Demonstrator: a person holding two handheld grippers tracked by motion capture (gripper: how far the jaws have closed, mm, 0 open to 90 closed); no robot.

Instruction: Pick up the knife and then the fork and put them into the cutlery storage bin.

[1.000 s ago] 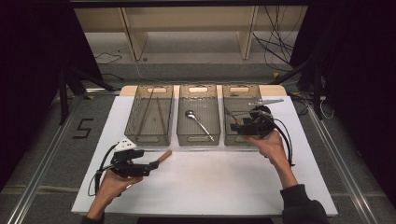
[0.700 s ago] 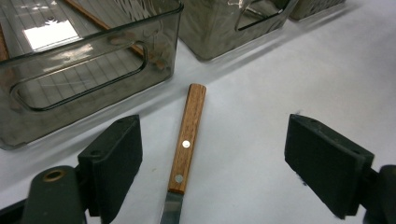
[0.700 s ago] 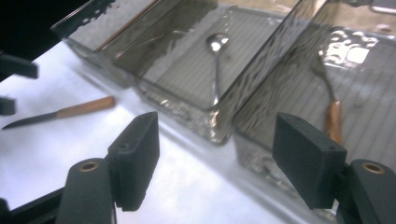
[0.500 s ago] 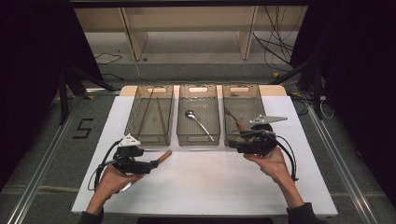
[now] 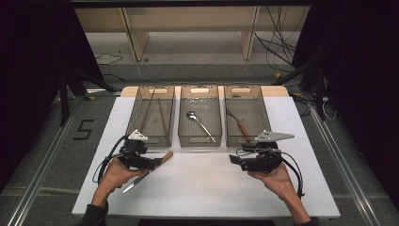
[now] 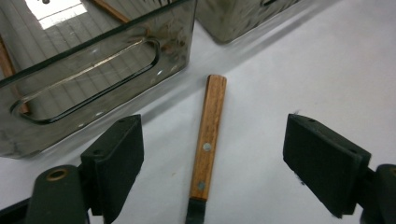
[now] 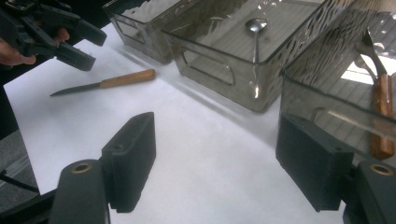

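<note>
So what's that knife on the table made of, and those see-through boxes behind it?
The knife has a handle that looks like varnished wood: reddish grain, two metal rivets. Its blade looks like dark metal. The bins look like smoky transparent plastic, glossy, with reflections and moulded handle slots.

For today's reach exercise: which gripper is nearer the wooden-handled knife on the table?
Left. The left gripper hovers right over the knife, jaws open astride its handle; the right gripper is across the table, open.
</note>
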